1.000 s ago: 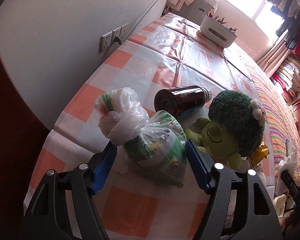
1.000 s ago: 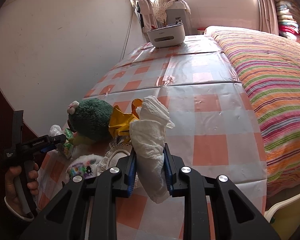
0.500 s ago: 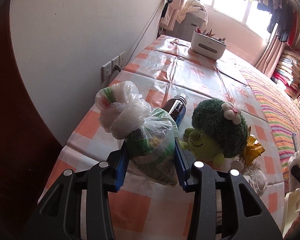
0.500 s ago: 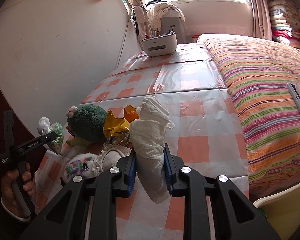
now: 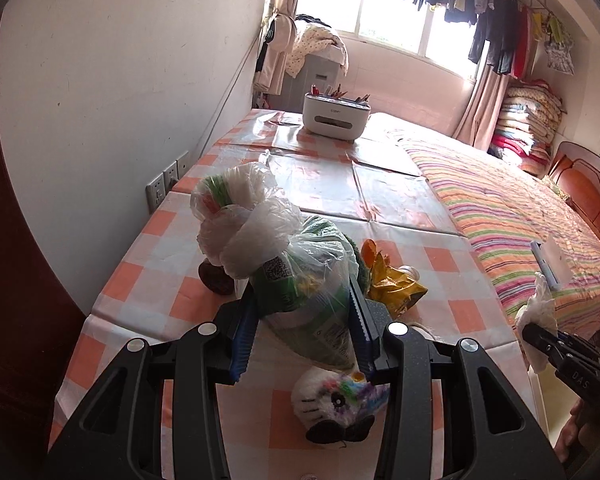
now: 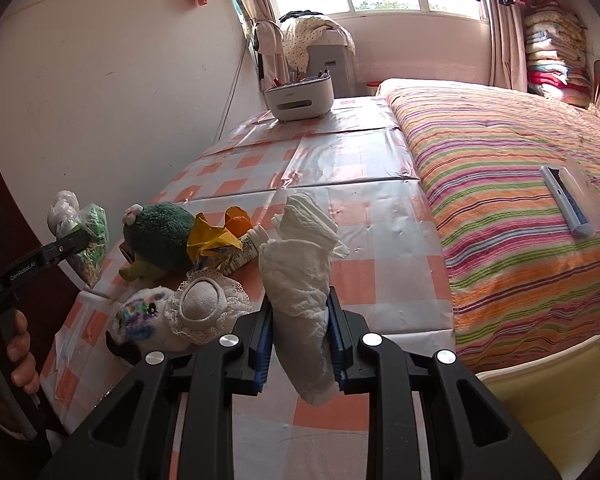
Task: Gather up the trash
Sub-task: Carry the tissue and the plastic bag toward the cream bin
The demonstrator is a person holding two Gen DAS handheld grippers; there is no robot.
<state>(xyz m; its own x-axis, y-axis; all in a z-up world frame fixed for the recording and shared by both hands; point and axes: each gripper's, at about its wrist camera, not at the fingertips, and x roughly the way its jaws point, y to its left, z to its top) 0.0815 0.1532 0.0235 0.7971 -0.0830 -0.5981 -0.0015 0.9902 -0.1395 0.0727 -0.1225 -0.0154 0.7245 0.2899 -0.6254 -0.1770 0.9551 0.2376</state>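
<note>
Two grippers hold one bag (image 5: 300,280), one tissue (image 6: 300,292).

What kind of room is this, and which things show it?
Most likely a bedroom in a home. A bed with a striped blanket stands beside the table, folded quilts are stacked in the corner, and clothes hang by the window.

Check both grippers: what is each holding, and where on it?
Left gripper is shut on the knotted plastic bag of trash, clamped across its bulging lower body, below the knot. Right gripper is shut on the crumpled white tissue, pinched around its lower half.
</note>
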